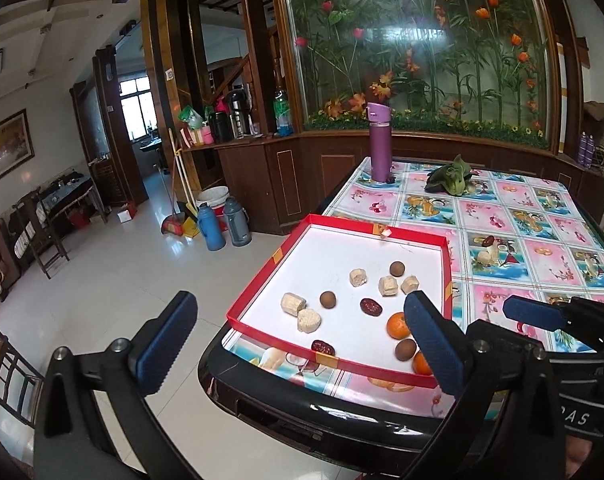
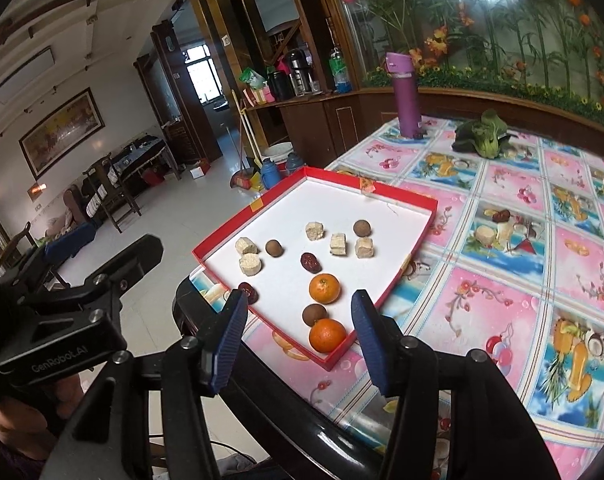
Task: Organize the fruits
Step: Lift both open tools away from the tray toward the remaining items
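A red-rimmed white tray (image 1: pixel 342 222) (image 2: pixel 262 206) sits at the table's near left corner. It holds two oranges (image 2: pixel 324 288) (image 2: pixel 327 334), brown longans (image 2: pixel 314 314) (image 1: pixel 327 299), dark red dates (image 2: pixel 311 262) (image 1: pixel 371 306) and several pale banana pieces (image 2: pixel 246 246) (image 1: pixel 293 303). One orange shows in the left wrist view (image 1: pixel 398 325). My left gripper (image 1: pixel 298 350) is open and empty, held in front of the tray's near edge. My right gripper (image 2: pixel 300 344) is open and empty, its fingers either side of the nearest orange, short of the tray.
A purple bottle (image 1: pixel 378 144) (image 2: pixel 407 94) and a green leafy vegetable (image 1: pixel 452 176) (image 2: pixel 482 134) stand at the table's far end. A date and a banana piece (image 2: pixel 486 234) lie on the flowered cloth right of the tray. Thermoses (image 1: pixel 212 226) and brooms stand on the floor to the left.
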Action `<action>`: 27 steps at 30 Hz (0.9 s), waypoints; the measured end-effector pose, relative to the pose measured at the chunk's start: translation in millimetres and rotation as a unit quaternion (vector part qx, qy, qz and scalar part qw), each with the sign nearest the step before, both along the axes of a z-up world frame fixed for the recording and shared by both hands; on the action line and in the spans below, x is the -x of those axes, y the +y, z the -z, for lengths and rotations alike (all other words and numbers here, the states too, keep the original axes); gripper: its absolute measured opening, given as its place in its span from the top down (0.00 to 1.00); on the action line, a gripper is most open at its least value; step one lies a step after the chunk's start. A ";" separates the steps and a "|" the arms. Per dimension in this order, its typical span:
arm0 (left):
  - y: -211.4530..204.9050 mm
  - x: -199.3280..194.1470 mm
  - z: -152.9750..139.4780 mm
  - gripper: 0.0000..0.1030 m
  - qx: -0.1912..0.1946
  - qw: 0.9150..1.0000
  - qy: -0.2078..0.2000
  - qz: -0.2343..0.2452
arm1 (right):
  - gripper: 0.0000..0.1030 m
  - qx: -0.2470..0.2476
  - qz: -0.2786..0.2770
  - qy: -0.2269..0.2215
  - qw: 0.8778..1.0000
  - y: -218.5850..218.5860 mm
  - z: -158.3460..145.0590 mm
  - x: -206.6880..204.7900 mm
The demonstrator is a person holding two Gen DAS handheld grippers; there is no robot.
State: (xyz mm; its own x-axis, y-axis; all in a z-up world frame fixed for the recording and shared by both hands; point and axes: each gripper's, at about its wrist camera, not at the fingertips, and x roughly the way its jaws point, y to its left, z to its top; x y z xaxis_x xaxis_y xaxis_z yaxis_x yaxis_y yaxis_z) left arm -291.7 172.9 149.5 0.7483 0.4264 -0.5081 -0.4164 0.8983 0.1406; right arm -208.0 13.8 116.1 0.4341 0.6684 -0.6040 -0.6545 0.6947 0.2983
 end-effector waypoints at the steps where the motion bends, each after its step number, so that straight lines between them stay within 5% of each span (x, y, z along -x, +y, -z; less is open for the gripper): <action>1: -0.5 2.1 0.6 0.00 0.000 1.000 0.001 -0.001 | 0.43 -0.001 0.000 0.005 1.000 -2.1 2.5 -0.4; 5: 0.3 4.0 13.1 0.00 0.011 1.000 0.015 0.002 | 0.43 0.011 0.008 0.025 1.000 -7.0 18.9 -8.7; 11: 3.0 -26.2 54.2 0.00 0.031 0.995 0.092 0.014 | 0.43 0.036 0.052 0.066 0.996 -37.5 52.1 -40.8; 21: -33.5 -111.1 53.8 0.00 0.012 0.988 0.124 0.094 | 0.43 0.049 0.183 0.090 0.978 -117.5 67.1 -165.9; 27: -60.5 -150.9 56.8 0.00 0.022 0.981 0.130 0.143 | 0.48 0.040 0.181 0.118 0.976 -93.7 82.1 -234.9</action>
State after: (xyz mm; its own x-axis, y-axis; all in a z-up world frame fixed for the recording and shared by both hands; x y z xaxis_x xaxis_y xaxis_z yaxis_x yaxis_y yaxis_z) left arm -140.8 112.4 92.7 0.6772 0.1906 -0.7107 -0.1014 0.9808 0.1664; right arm 26.9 -79.9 34.0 0.4760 0.4439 -0.7592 -0.2813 0.8948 0.3468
